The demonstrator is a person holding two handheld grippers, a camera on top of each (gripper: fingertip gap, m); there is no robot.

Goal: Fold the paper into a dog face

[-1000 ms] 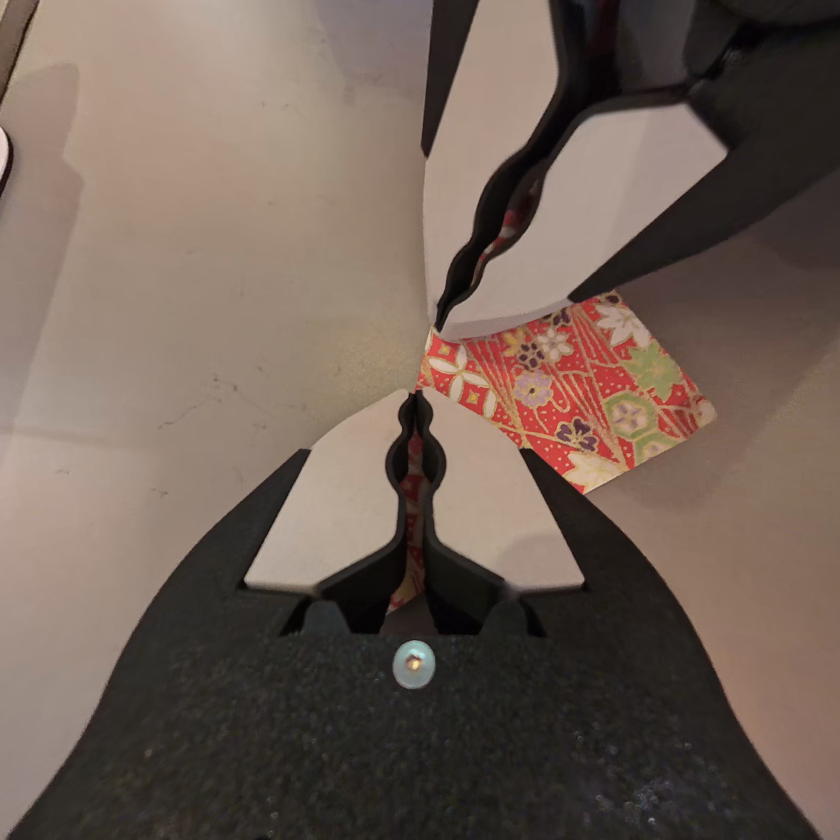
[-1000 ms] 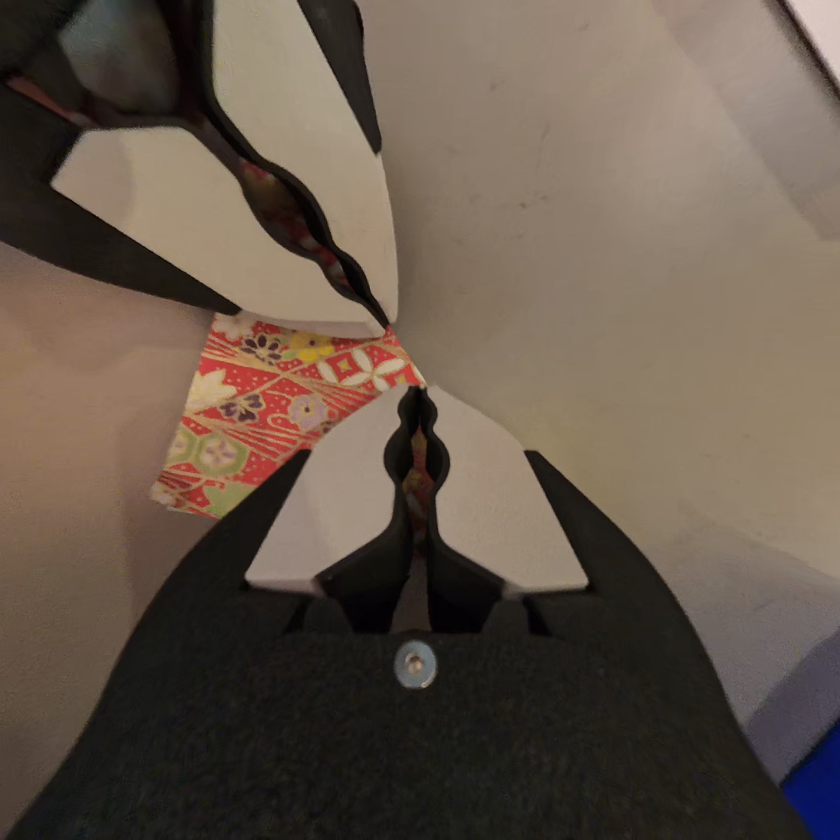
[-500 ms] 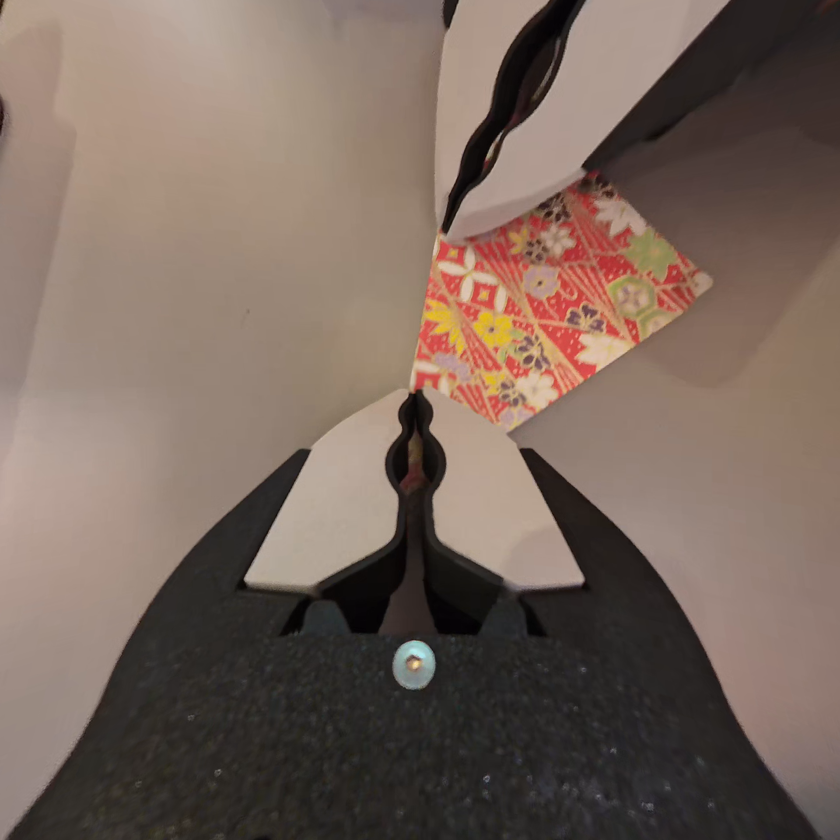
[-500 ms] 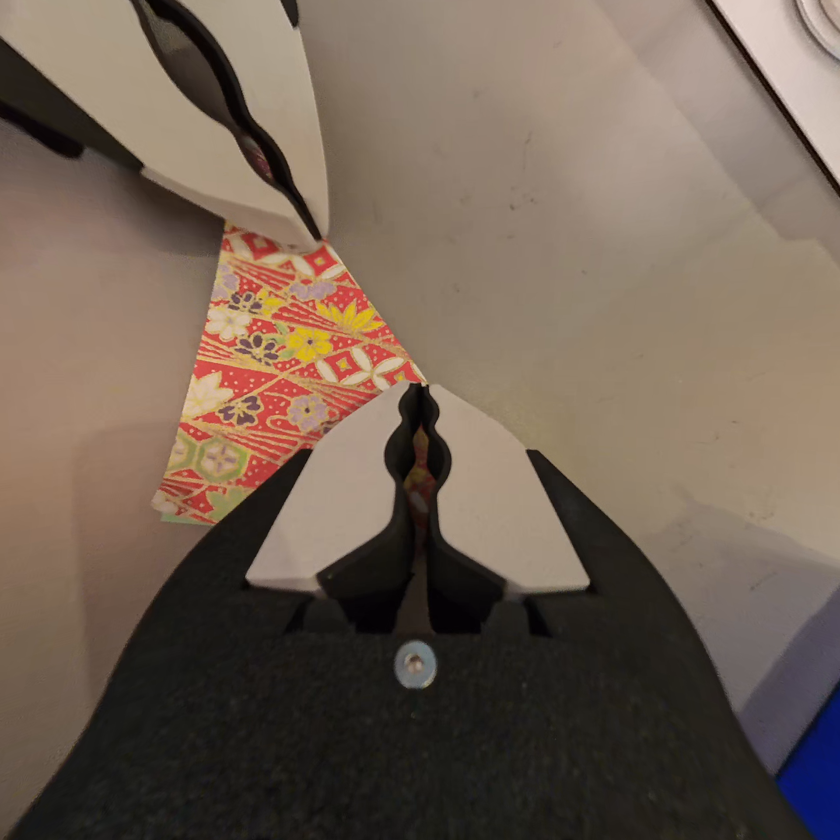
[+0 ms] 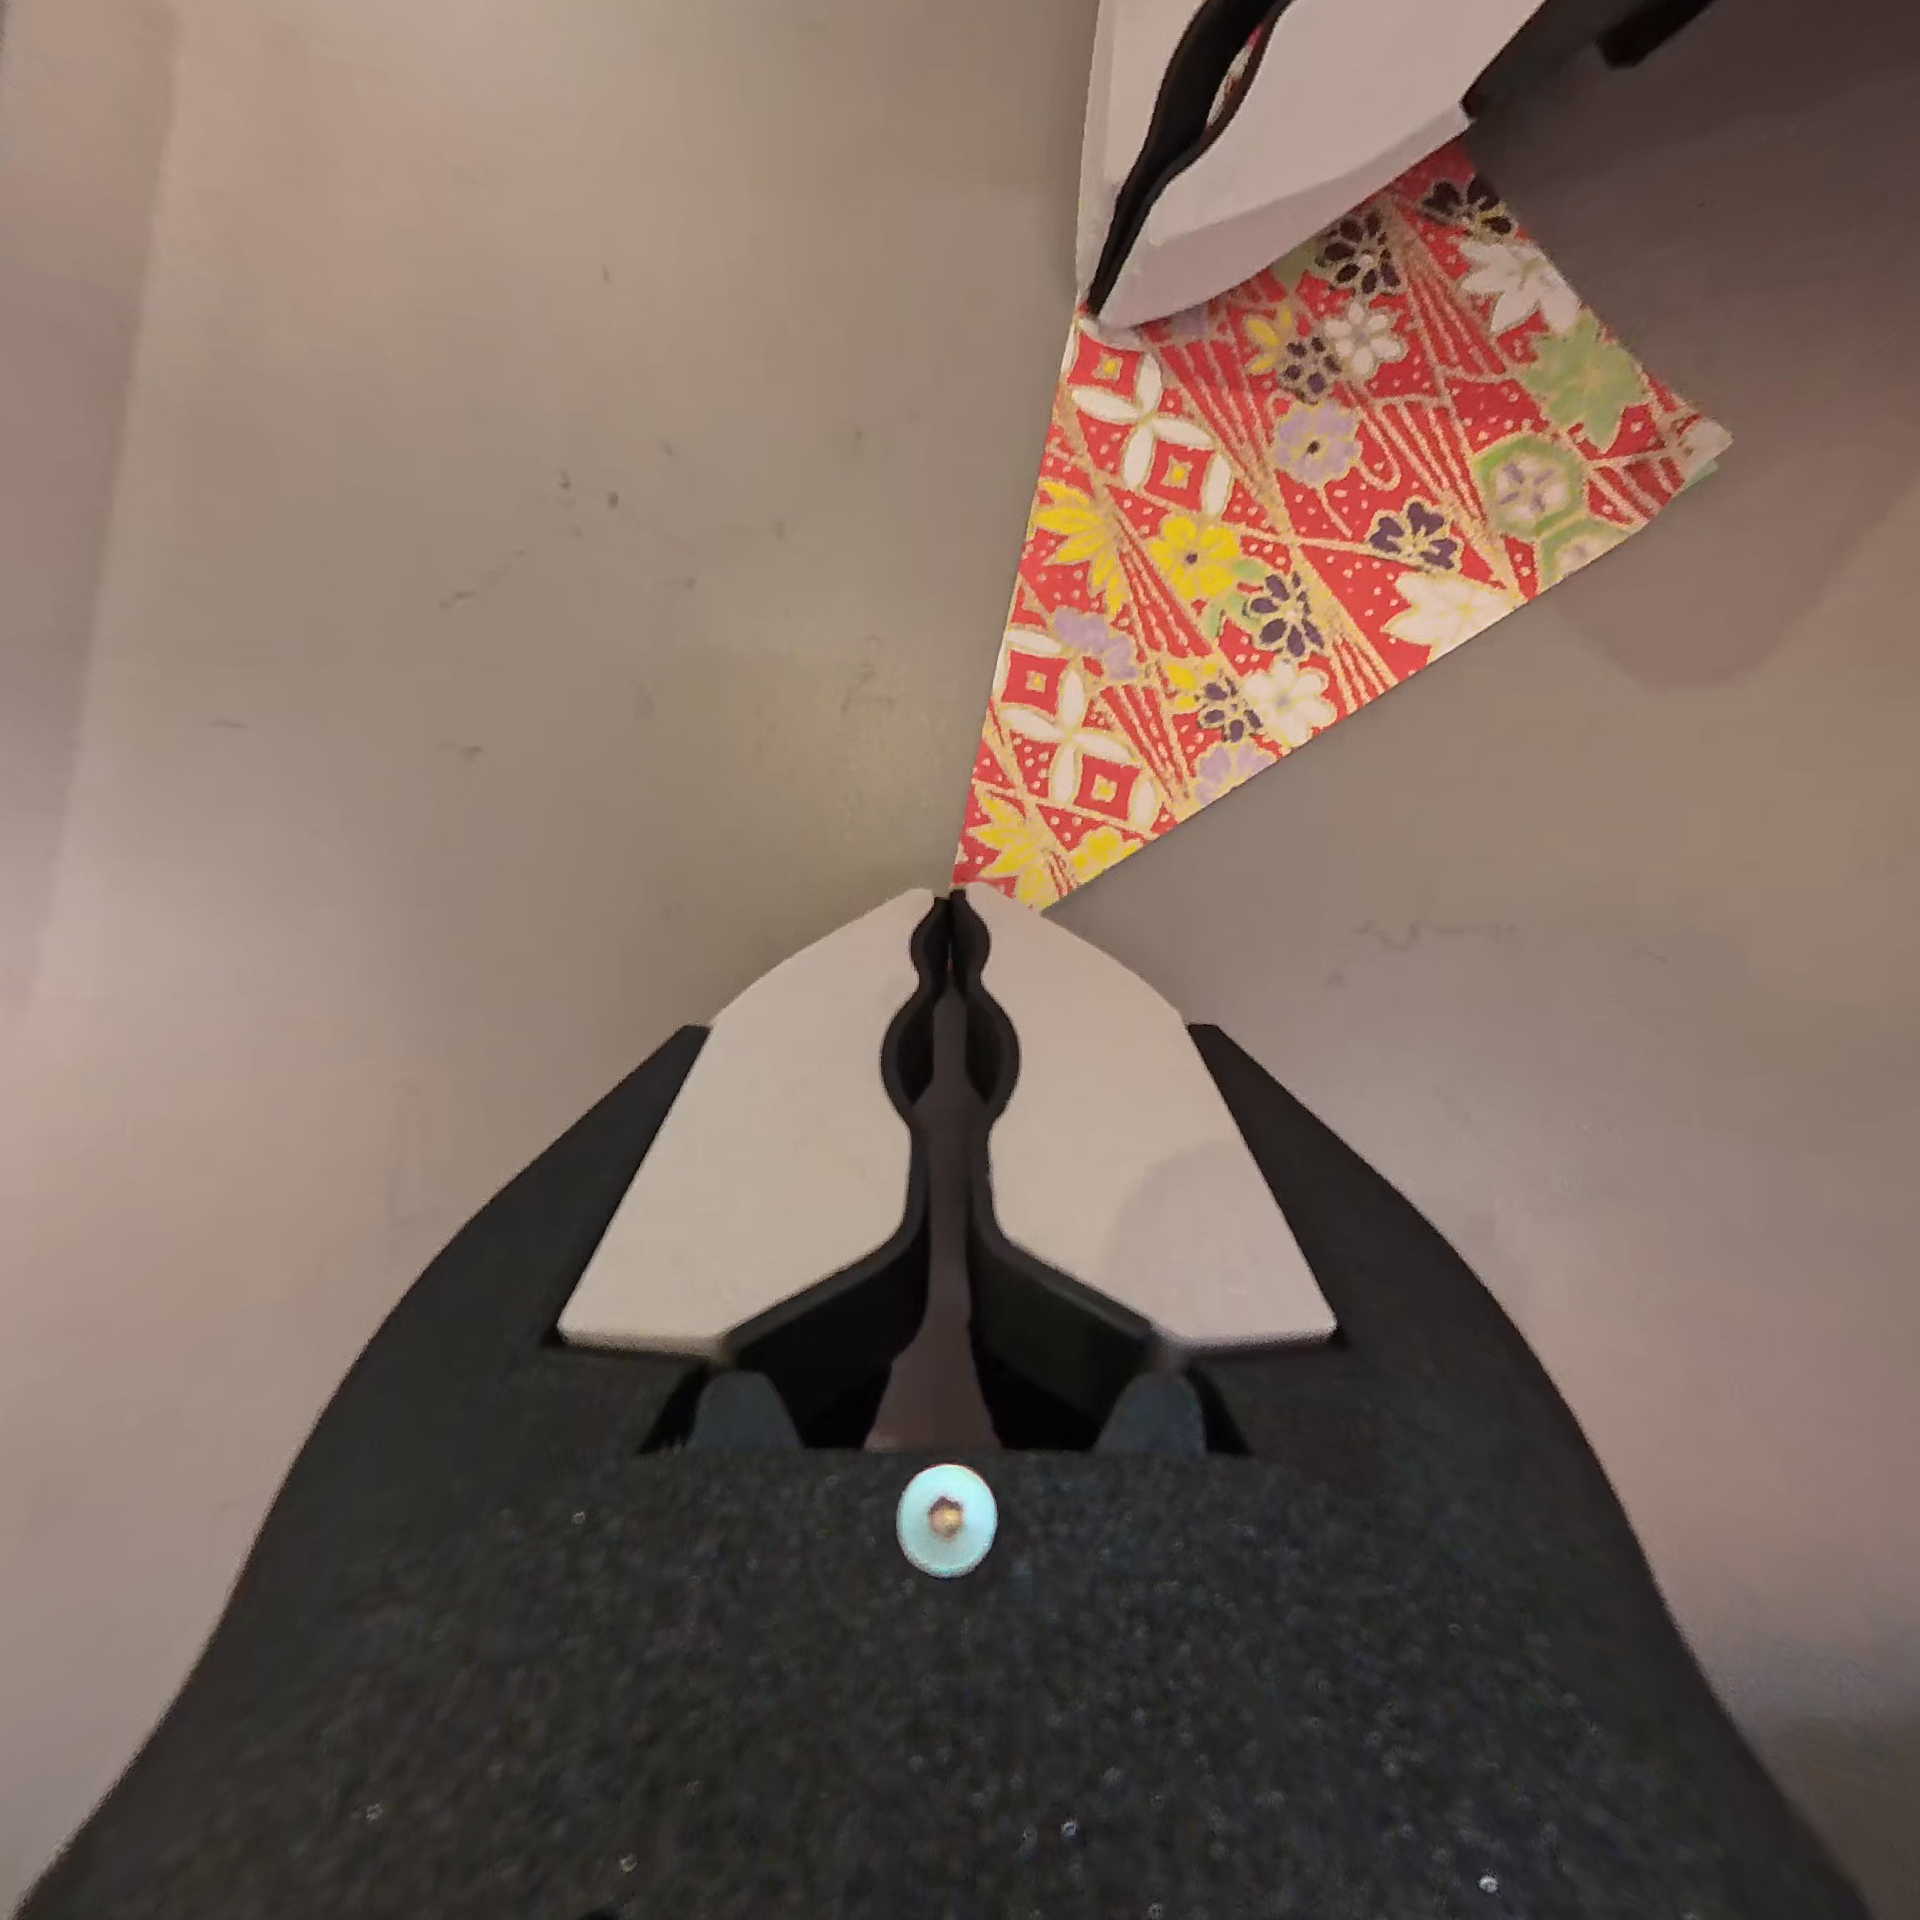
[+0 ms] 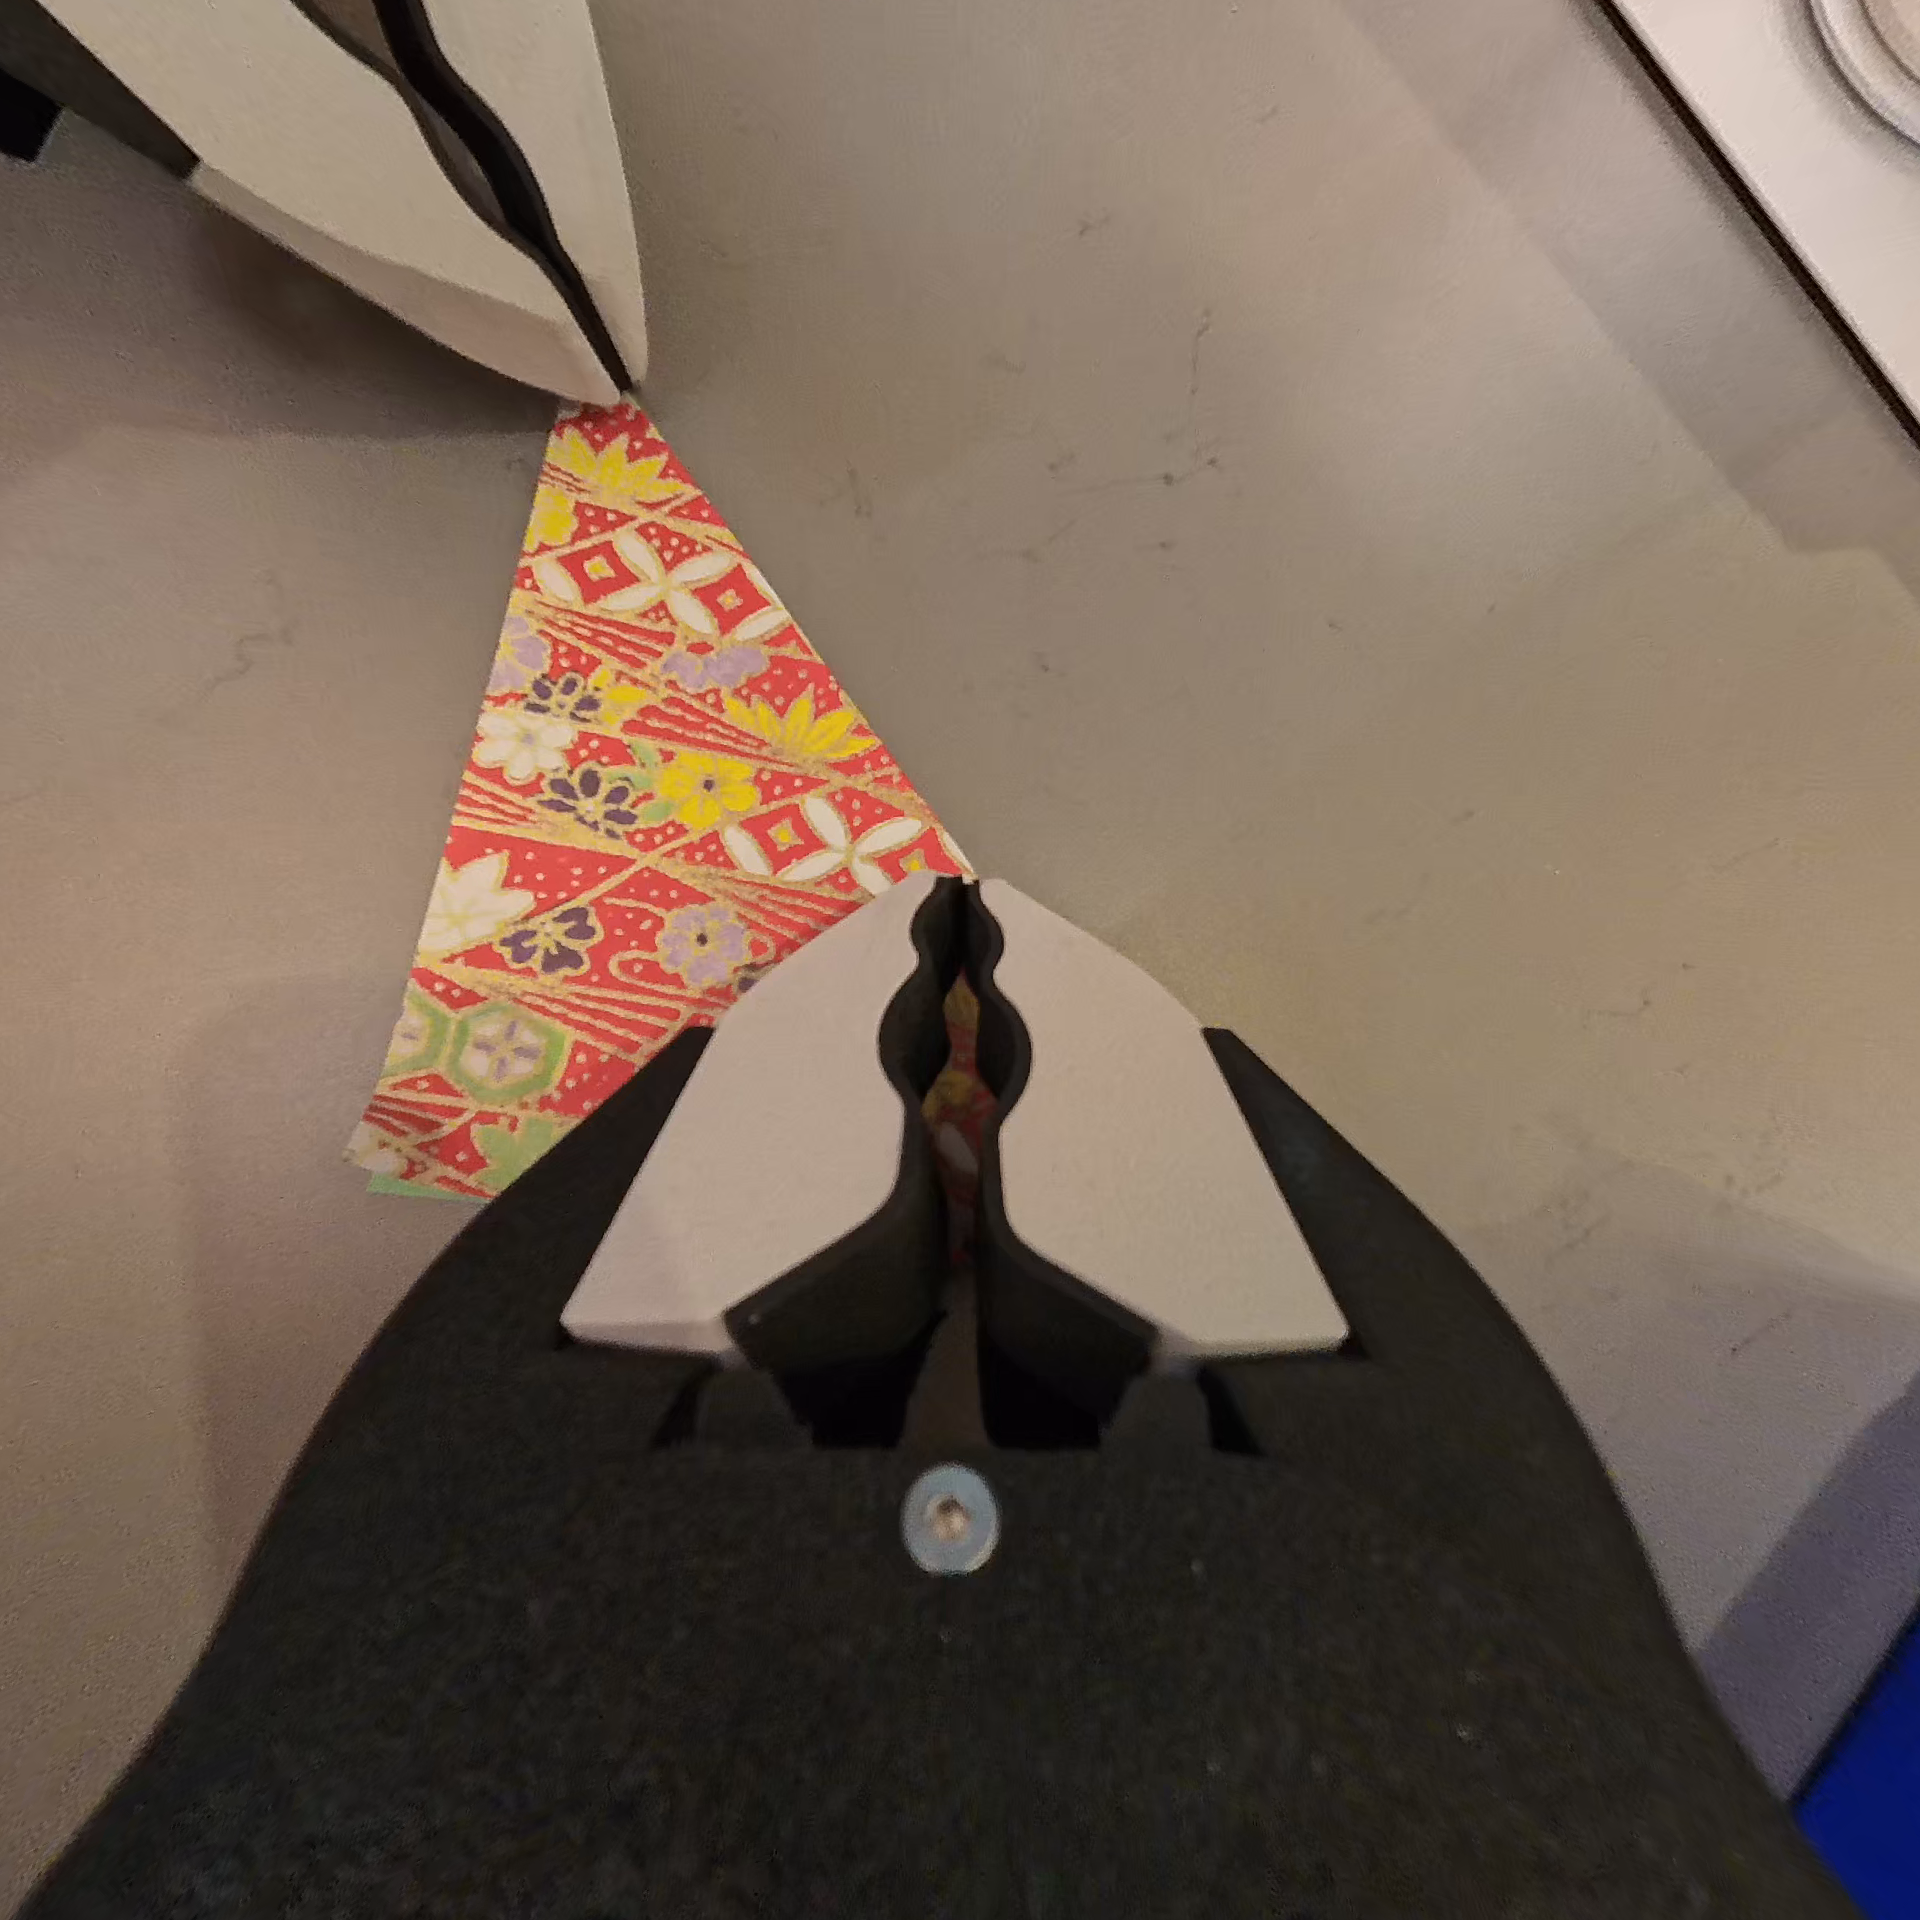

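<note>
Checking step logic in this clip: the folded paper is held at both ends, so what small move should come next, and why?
Probably lower the paper flat onto the table. It is already a triangle. The left gripper pinches only its corner tip, and the right gripper is shut on the folded edge's other end. That thin hold could slip, and ear folds likely need it flat.

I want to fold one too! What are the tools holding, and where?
The patterned paper. The right tool pinches one corner; the left tool is shut at the opposite corner's tip.
</note>
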